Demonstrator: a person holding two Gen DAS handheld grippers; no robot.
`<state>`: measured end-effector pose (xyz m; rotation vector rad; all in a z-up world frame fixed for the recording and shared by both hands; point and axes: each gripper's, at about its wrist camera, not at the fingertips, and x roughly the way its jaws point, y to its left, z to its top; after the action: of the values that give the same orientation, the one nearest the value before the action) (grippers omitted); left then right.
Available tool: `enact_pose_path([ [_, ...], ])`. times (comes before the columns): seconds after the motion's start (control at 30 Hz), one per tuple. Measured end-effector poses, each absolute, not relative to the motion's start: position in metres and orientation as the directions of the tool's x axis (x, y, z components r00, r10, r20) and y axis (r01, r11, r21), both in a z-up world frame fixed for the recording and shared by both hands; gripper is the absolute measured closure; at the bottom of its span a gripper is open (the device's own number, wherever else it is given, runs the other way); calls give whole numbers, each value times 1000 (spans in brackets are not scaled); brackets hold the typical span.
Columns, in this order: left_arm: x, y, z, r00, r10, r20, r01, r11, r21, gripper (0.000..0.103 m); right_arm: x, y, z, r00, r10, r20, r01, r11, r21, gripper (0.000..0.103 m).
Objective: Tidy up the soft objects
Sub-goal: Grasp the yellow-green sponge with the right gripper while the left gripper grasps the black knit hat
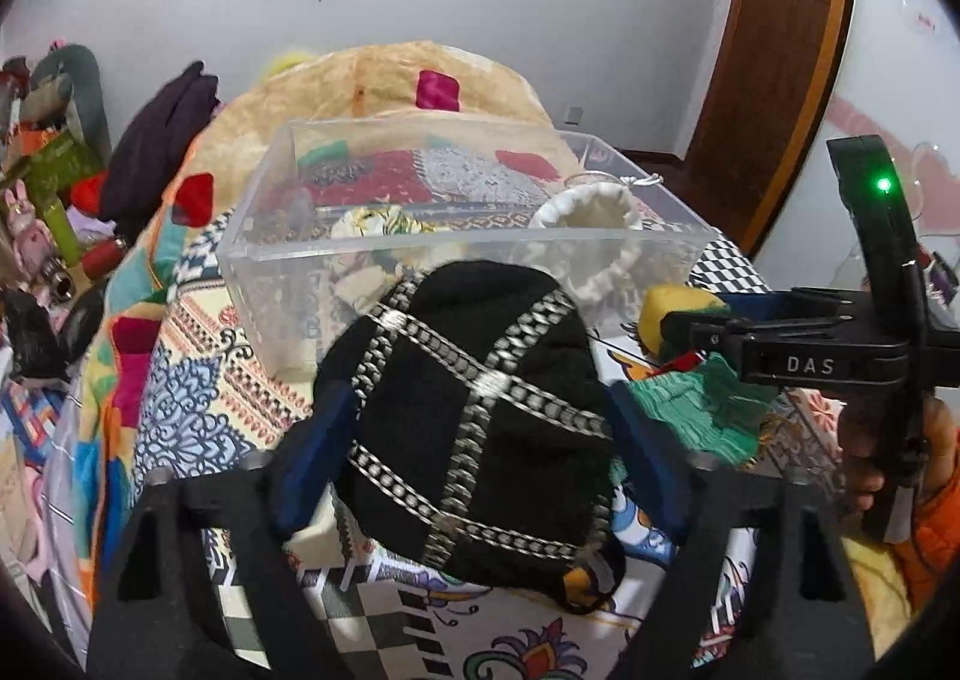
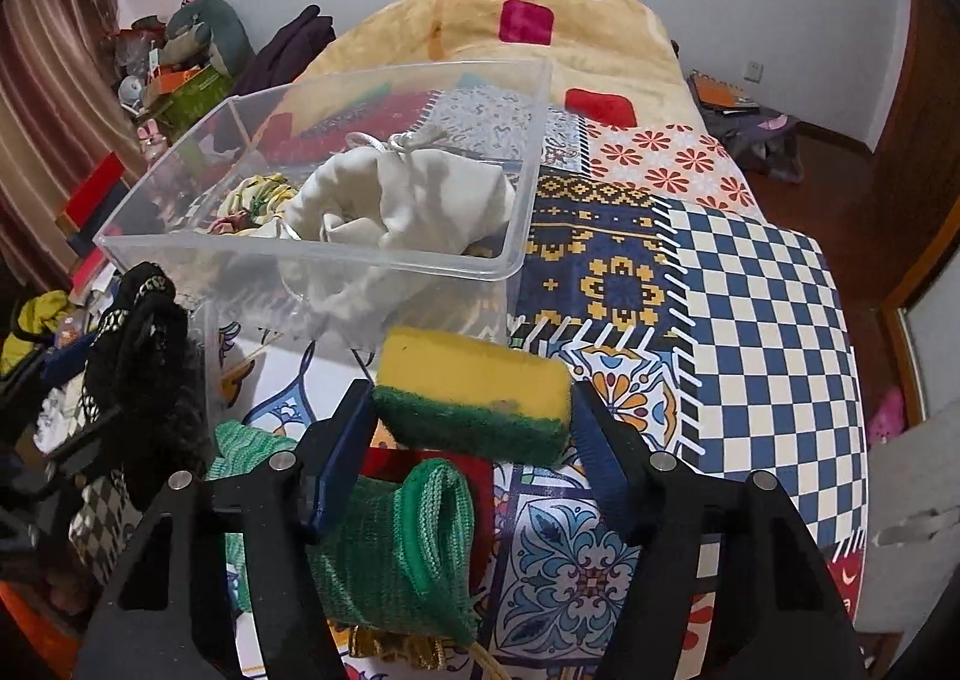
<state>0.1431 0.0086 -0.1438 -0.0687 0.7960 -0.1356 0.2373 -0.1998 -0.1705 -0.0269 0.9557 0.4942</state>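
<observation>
My left gripper (image 1: 480,422) is shut on a black knit hat (image 1: 480,410) with silver bands, held above the patterned bedspread just in front of the clear plastic bin (image 1: 288,254). My right gripper (image 2: 474,410) is shut on a yellow and green sponge (image 2: 474,386), held near the bin's front wall (image 2: 300,260). The bin holds a white drawstring pouch (image 2: 396,200) and a yellow-green cloth item (image 2: 258,194). A green knit item (image 2: 396,548) lies on the bed under the right gripper. The hat also shows at the left of the right wrist view (image 2: 144,356), and the sponge in the left wrist view (image 1: 666,308).
The bed carries a patchwork cover (image 2: 768,308) and a tan blanket (image 2: 540,38) behind the bin. Cluttered boxes and toys (image 2: 180,74) stand left of the bed. A wooden door (image 1: 780,50) is at the right. A dark garment (image 1: 162,140) lies at the bed's far left.
</observation>
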Motion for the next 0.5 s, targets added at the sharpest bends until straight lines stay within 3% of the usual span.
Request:
enact_pose_path([
  [0.1, 138, 14, -146, 682, -169, -711, 97, 985, -142, 54, 231, -199, -165, 492, 394, -776, -424, 887, 182, 45],
  [0.2, 131, 19, -142, 693, -182, -698, 99, 983, -157, 66, 222, -200, -156, 510, 401, -761, -433, 884, 175, 46],
  [0.4, 118, 27, -125, 724, -207, -658, 119, 977, -176, 86, 212, -200, -141, 542, 424, -726, -451, 876, 174, 47],
  [0.5, 113, 29, -115, 742, -203, -639, 119, 978, -173, 89, 207, -197, -130, 558, 439, -705, -466, 868, 172, 47],
])
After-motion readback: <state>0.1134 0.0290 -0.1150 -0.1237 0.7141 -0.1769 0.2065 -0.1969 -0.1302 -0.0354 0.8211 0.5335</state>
